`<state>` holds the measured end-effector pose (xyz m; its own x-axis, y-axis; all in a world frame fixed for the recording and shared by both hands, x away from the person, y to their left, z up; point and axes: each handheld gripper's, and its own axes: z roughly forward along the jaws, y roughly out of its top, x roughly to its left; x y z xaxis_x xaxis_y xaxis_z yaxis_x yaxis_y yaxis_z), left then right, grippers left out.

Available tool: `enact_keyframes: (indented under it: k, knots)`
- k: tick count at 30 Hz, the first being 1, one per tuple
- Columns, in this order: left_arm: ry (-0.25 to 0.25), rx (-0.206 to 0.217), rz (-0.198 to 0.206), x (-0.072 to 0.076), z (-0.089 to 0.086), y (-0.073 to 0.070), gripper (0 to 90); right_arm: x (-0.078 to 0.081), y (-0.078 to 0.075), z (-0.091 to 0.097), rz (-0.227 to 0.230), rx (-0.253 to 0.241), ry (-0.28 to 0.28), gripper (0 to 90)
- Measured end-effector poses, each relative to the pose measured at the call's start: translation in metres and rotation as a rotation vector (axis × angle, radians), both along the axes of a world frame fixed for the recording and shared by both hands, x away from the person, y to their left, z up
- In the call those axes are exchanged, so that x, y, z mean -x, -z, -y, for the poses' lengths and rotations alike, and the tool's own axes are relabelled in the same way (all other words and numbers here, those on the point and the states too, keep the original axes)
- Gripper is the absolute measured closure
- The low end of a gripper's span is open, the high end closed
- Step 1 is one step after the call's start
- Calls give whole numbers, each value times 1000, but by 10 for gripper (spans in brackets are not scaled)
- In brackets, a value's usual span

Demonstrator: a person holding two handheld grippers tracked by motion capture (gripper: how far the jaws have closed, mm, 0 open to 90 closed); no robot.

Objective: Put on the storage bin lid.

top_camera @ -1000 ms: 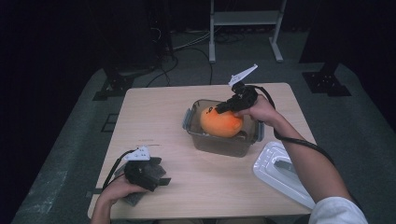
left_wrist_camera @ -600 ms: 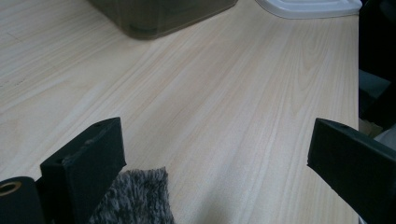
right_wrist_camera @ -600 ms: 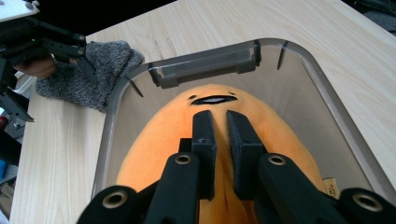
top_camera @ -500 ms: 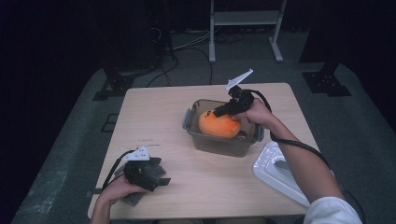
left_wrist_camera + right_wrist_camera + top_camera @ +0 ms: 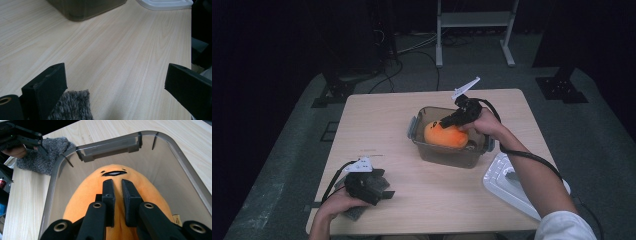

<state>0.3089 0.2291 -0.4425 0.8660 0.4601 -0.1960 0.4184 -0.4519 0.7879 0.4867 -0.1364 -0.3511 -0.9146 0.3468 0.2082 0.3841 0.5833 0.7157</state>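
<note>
Your right gripper [image 5: 117, 195] pinches a fold of the orange egg-shaped plush toy [image 5: 117, 182], which lies inside the clear smoky plastic container [image 5: 451, 156] mid-table. Your left gripper [image 5: 116, 82] rests near the table's front edge, jaws wide, on a grey fuzzy cloth [image 5: 71, 105].

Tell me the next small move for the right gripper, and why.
Probably open the jaws and let go. The right gripper is shut on a pinch of the orange plush toy, which already sits inside the clear box, so the placing looks done. The white lid lies beside the box.
</note>
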Motion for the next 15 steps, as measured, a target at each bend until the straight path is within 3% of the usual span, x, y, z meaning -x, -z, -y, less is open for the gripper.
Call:
enact_keyframes:
  k: [15]
  knots:
    - [-2,4,1,0,0,0,31,1,8,-5,-19,27,-8,795]
